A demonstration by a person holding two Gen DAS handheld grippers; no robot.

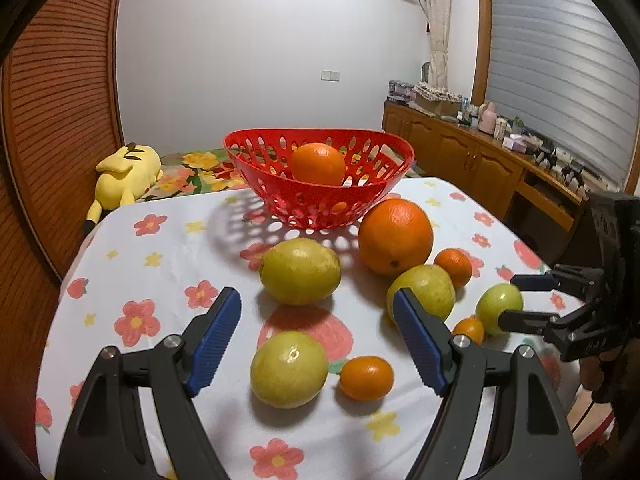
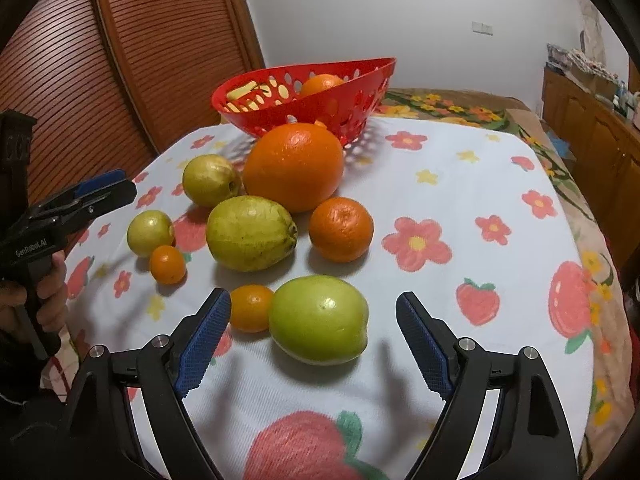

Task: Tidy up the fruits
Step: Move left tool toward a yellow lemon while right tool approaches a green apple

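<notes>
Both the left gripper (image 1: pixel 318 330) and right gripper (image 2: pixel 314 334) hang open, and the right, straddling the smooth round green fruit (image 2: pixel 319 319), could knock the small orange kumquat (image 2: pixel 251 308) touching it and send it rolling across the flowered bench (image 2: pixel 460 184).

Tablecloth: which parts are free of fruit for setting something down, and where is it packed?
Free: the tablecloth right of the big orange and the mandarin, out to the table's far edge, and the stretch left of the red basket. Packed: the centre, where the oranges, green fruits and kumquats cluster.
</notes>
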